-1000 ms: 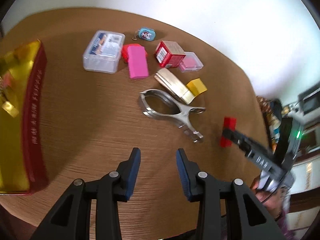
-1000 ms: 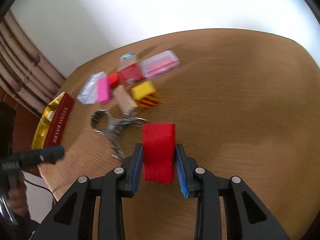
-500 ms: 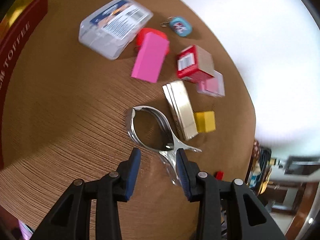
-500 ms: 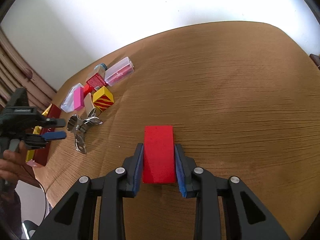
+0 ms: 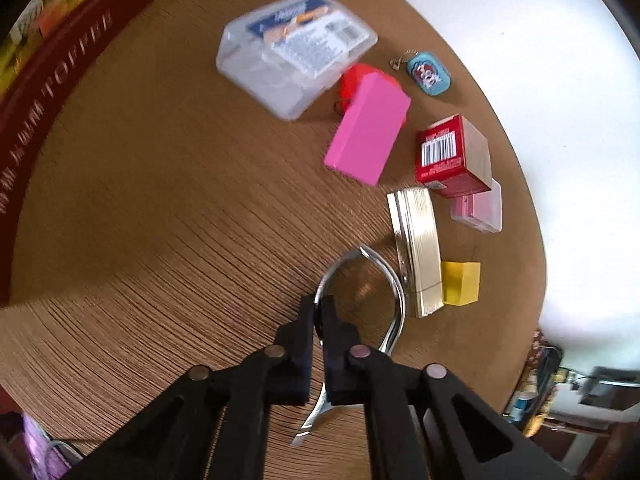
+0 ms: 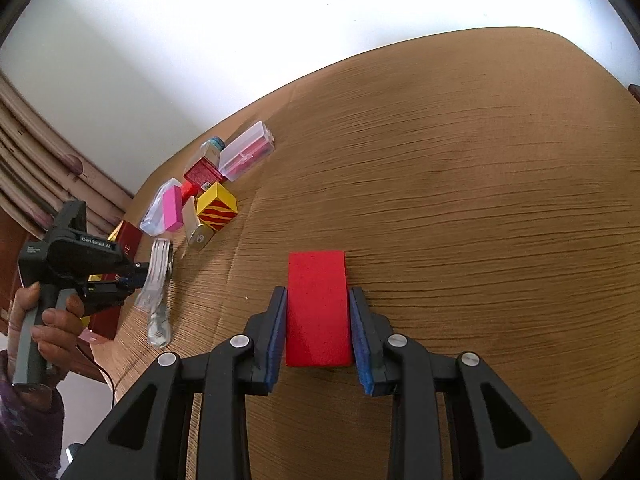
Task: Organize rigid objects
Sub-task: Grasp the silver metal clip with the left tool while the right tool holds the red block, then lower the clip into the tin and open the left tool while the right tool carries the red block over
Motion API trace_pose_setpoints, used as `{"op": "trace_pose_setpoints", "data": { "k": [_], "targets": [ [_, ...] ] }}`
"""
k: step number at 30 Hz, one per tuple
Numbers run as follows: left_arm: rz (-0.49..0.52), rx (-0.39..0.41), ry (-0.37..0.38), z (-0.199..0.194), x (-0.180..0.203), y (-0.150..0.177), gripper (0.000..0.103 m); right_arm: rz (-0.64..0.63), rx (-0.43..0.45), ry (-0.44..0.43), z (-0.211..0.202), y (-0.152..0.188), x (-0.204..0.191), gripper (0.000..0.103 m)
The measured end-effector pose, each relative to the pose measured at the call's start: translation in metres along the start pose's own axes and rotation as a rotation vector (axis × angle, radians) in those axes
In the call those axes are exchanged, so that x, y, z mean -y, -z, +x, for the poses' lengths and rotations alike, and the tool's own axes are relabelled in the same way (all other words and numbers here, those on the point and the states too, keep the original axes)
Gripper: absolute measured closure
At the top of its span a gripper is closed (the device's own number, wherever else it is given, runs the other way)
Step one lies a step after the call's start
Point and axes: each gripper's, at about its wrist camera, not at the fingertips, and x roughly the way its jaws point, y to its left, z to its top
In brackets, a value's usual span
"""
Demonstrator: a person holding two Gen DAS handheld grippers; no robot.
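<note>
Meanwhile, a metal clamp [image 5: 394, 288] is pinched by the closed left hand-held gripper [image 5: 318, 316] above the worktop [image 5: 160, 220]. A red block [image 6: 317, 308] is clamped in the right hand-held gripper [image 6: 318, 334].

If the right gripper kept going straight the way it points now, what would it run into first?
Probably only the bare table: the right gripper, shut on the red block, points down at open tabletop, with the clutter off to its left.

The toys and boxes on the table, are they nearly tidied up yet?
Hardly started. Nothing looks sorted yet. In hand: the left claw is shut on the metal clip, and the right claw grips the red block. Left to do: the pink box, clear case, red carton, gold bar and yellow cube lie loose on the table.
</note>
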Motion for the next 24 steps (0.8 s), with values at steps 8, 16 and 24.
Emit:
{"op": "trace_pose_setpoints", "data": {
  "k": [8, 16, 24],
  "targets": [
    [0.096, -0.009, 0.013, -0.012, 0.003, 0.013, 0.101, -0.004, 0.001, 0.021, 0.001, -0.001, -0.005, 0.076],
    [0.144, 0.058, 0.047, -0.082, -0.019, 0.022, 0.101, -0.025, 0.016, 0.043, -0.006, -0.001, -0.018, 0.076],
    [0.125, 0.237, -0.087, -0.186, -0.091, -0.021, 0.101, -0.05, 0.022, 0.021, -0.009, -0.001, -0.042, 0.076]
  ]
}}
